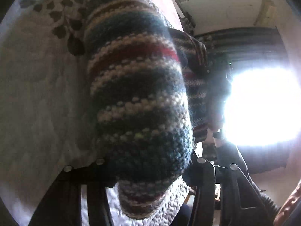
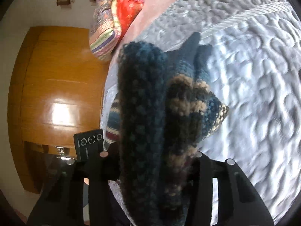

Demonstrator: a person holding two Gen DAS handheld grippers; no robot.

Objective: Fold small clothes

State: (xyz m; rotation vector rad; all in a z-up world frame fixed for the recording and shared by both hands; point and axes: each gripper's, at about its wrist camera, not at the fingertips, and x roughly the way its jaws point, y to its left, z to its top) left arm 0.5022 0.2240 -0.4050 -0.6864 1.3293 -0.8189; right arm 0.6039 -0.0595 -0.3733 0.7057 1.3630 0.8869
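Your left gripper has its jaws clenched on the striped knit garment. Your right gripper grips that knit too, above the quilted bedspread.

left gripper fingertips buried under striped knit garment, right gripper fingertips likewise covered, window blown out white, quilted bedspread motion-blurred, folded blankets cut off at top edge

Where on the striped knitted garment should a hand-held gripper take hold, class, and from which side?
Grip the striped knitted garment at a bunched edge, coming end-on along the fabric. Both the left hand-held gripper and the right hand-held gripper hold thick folds like that above the quilted bedspread.
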